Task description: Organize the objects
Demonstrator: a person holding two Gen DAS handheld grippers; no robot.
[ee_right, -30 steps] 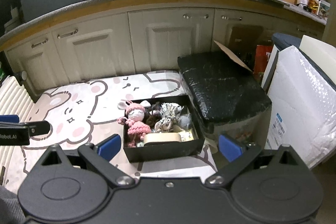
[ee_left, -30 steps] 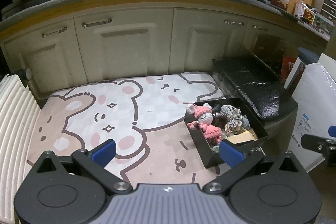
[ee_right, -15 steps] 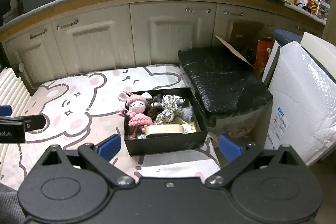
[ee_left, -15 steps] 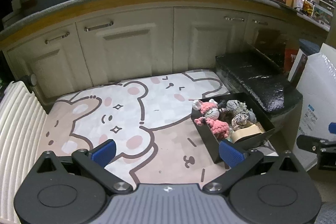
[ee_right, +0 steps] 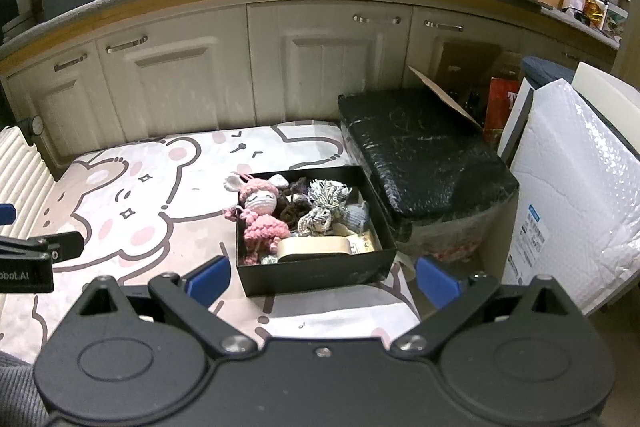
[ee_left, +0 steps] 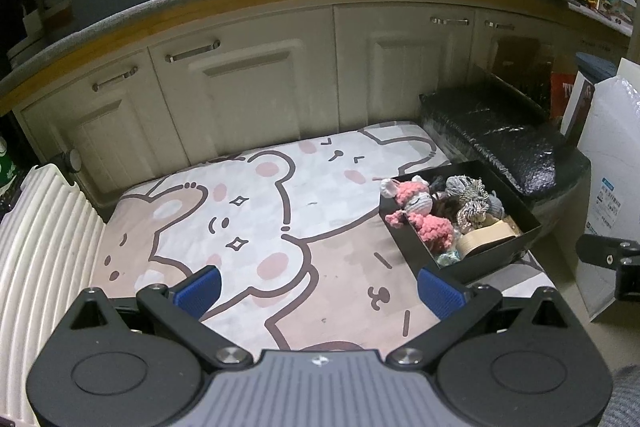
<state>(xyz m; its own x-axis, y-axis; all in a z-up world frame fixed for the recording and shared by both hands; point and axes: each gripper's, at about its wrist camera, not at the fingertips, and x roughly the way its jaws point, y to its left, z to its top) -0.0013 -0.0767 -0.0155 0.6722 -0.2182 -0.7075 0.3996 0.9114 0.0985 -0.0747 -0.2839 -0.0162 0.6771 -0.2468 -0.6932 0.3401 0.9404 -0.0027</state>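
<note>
A black open box (ee_right: 320, 273) (ee_left: 492, 257) sits on the right part of a cartoon bear mat (ee_left: 256, 211) (ee_right: 132, 211). Inside lie a pink crochet doll (ee_right: 260, 215) (ee_left: 420, 211), a grey yarn toy (ee_right: 324, 203) (ee_left: 472, 195) and a beige tape roll (ee_right: 316, 247) (ee_left: 484, 235). My right gripper (ee_right: 322, 279) hangs open just in front of the box, empty. My left gripper (ee_left: 318, 287) is open and empty over the mat, left of the box.
Cream cabinet doors (ee_left: 248, 83) line the back. A black wrapped bundle (ee_right: 424, 151) lies right of the box, with a white bubble-wrap package (ee_right: 576, 187) further right. A white ribbed case (ee_left: 44, 247) borders the mat on the left.
Both grippers have drawn back and risen a little from the box, which now looks smaller and farther away. Neither gripper's opening has changed.
</note>
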